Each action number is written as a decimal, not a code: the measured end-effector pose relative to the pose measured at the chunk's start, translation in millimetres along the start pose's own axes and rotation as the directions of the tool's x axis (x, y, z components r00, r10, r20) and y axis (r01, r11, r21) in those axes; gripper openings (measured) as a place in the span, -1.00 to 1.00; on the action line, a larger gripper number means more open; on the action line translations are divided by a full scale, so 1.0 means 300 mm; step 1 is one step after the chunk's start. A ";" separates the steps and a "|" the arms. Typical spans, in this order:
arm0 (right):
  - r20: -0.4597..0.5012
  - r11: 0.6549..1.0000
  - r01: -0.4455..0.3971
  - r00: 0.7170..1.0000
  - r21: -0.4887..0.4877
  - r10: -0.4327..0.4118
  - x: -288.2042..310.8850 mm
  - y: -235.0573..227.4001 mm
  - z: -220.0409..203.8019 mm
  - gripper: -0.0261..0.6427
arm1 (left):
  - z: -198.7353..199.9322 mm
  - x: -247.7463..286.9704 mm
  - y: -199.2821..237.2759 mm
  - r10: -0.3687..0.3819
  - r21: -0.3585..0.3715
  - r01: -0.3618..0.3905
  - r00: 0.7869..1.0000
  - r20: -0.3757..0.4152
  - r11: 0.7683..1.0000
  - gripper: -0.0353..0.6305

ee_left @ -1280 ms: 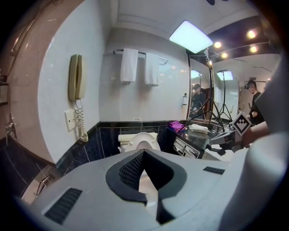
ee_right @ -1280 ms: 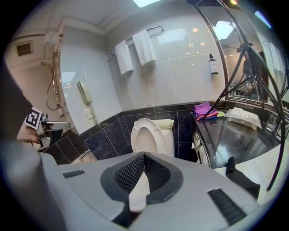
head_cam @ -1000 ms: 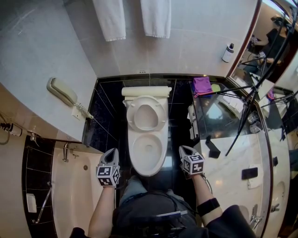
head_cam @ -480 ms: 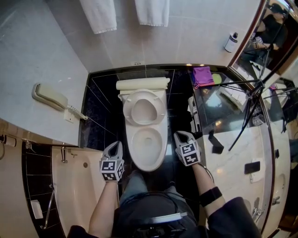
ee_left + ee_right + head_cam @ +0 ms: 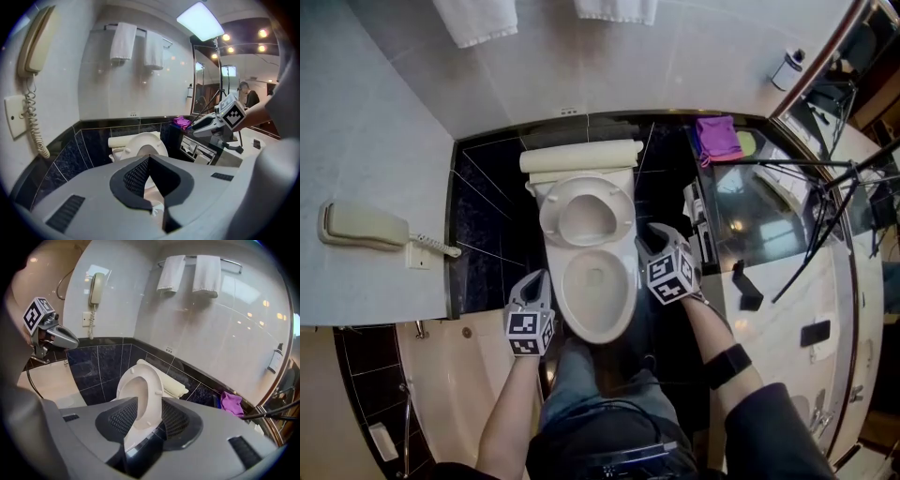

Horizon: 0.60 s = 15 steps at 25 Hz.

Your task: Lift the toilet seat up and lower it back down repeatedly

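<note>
With the seat (image 5: 555, 217) standing upright at the far end of the toilet, the lift half of a cycle looks done. Lowering it is what's left, and I can't tell how many cycles have been completed

Right gripper (image 5: 645, 234) is just right of the raised seat. Its jaws have just been opening and stand wide. The seat's edge is in the gap but the pads aren't pressing on it, so this looks like a release

Left gripper (image 5: 536, 281) is just left of the bowl, jaws closed together with nothing between them

Containers, big to small:
- bathtub (image 5: 450, 394) at near left, nothing loose showing in it
- toilet bowl (image 5: 565, 295) is uncovered and pale inside, no objects visible, can't make out the water level
</note>
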State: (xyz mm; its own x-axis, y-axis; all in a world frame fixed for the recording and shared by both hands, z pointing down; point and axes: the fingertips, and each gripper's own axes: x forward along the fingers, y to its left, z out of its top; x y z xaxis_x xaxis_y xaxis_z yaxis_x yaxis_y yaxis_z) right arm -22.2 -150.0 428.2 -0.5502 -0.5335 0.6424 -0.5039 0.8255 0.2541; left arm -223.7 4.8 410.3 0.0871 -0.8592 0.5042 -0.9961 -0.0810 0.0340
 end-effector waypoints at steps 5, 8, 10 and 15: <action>-0.026 0.992 0.009 1.000 -0.128 -0.012 0.184 -0.045 0.043 -0.38 | -0.056 0.137 0.048 -0.012 0.008 0.012 1.000 -0.024 1.000 -0.89; -0.036 0.982 0.004 0.999 -0.187 -0.010 0.296 -0.065 0.056 -0.33 | -0.089 0.206 0.054 -0.023 0.010 0.023 0.999 -0.039 1.000 -0.89; -0.034 0.981 -0.008 0.999 -0.193 0.001 0.372 -0.072 0.065 -0.33 | -0.105 0.240 0.062 -0.027 0.011 0.028 0.999 -0.046 1.000 -0.89; -0.032 0.977 -0.016 0.999 -0.211 0.010 0.548 -0.104 0.082 -0.33 | -0.132 0.315 0.081 -0.040 0.004 0.040 0.998 -0.048 0.999 -0.89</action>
State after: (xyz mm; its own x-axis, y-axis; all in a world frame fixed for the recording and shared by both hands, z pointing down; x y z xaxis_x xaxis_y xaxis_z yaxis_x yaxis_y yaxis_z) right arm -113.3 -268.1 508.0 -0.5338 -0.5192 0.6675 -0.3427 0.8544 0.3905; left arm -240.2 -58.4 493.0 0.1264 -0.8302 0.5429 -0.9918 -0.1175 0.0512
